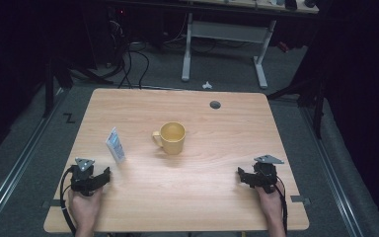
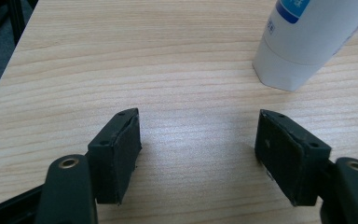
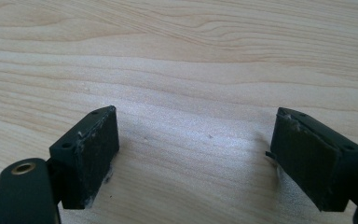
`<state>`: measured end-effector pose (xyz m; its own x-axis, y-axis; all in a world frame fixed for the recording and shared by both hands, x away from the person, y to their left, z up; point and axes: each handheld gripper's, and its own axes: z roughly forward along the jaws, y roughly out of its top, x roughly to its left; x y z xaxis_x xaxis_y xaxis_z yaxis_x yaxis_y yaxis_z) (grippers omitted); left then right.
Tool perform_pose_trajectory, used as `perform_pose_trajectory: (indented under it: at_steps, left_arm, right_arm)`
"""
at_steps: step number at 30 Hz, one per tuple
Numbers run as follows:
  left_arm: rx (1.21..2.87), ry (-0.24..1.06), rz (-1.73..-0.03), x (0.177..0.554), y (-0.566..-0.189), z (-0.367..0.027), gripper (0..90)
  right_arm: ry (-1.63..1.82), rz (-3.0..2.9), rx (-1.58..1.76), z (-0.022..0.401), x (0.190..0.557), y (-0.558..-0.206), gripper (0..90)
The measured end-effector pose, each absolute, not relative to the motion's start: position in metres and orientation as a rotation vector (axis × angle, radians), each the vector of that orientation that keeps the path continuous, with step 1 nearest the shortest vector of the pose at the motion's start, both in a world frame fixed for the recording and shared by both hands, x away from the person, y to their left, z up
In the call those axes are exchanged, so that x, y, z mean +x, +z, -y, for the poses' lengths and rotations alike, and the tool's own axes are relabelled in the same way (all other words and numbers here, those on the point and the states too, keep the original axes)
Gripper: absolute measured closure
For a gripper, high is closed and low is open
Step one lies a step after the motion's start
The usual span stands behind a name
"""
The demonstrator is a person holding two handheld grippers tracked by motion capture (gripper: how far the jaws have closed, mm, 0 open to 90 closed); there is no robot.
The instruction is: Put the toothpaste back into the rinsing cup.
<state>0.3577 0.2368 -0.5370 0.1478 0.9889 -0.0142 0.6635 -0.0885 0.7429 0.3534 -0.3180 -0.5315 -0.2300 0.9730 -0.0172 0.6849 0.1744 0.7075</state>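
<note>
Near the desk (image 1: 177,207) edge, left hand-held gripper (image 1: 106,175) wide open, empty; better square up on tube (image 1: 115,144) before closing

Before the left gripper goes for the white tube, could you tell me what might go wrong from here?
The white tube stands upright on its cap beside the open left gripper, so a sideways nudge from one jaw could topple it. It also sits off to one side of the jaws in the left gripper view, so closing now would likely grasp nothing. If knocked over, it might roll towards the yellow mug.
</note>
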Motion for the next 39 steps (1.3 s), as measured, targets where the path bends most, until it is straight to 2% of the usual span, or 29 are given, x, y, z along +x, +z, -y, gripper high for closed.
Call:
perform_pose_trajectory:
  at_steps: [39]
  left_arm:
    - [1.843,0.663,-1.558,0.3613,-0.5373,-0.2335,23.9]
  right_arm:
    - [0.822,-2.031,1.516,0.3164,0.3521,-0.5313,15.3]
